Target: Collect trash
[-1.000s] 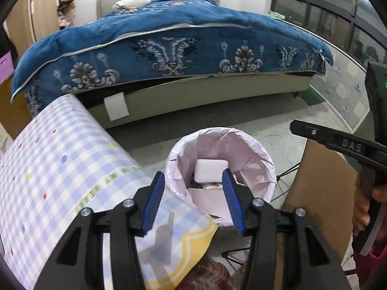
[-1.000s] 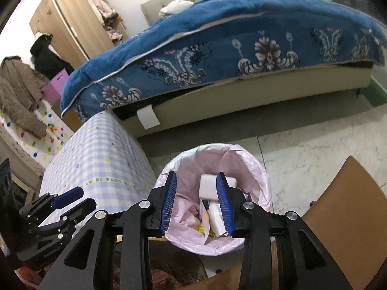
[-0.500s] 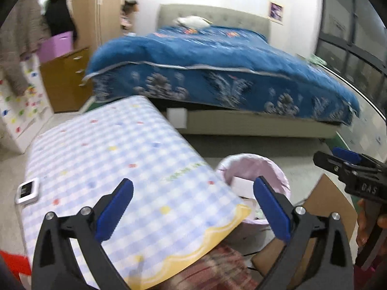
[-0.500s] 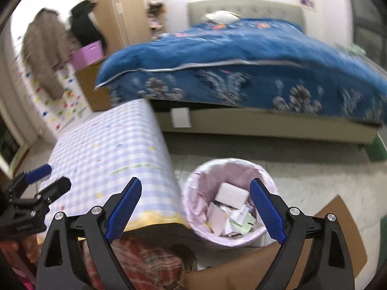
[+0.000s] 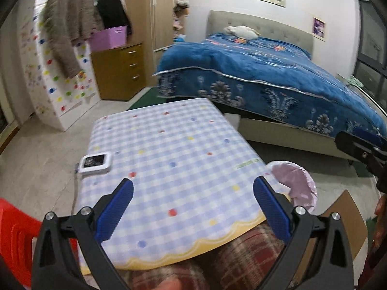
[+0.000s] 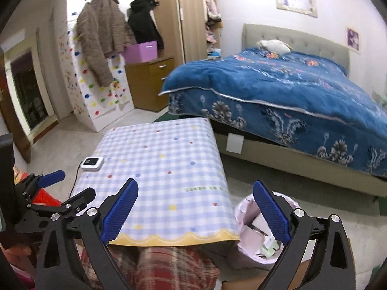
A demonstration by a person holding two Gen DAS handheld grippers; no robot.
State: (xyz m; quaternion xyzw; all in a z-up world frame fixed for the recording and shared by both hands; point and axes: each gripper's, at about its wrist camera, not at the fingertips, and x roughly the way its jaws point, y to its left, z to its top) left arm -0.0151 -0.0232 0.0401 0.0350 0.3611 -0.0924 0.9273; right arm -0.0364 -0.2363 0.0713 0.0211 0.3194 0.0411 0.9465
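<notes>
Hovering over the checked surface (image 5: 169, 159) with left gripper (image 5: 193, 207) spread wide and empty; right gripper (image 6: 194, 209) opening, nothing between its fingers. Sitting low at the near right: the pink-lined bin (image 6: 251, 239) holding paper trash (image 6: 263, 234). Probably worth scanning the surface for leftovers before descending.

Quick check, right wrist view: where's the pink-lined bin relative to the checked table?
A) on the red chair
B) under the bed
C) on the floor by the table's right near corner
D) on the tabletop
C: the bin stands on the floor beside the table, at its right near corner, with paper trash inside.
</notes>
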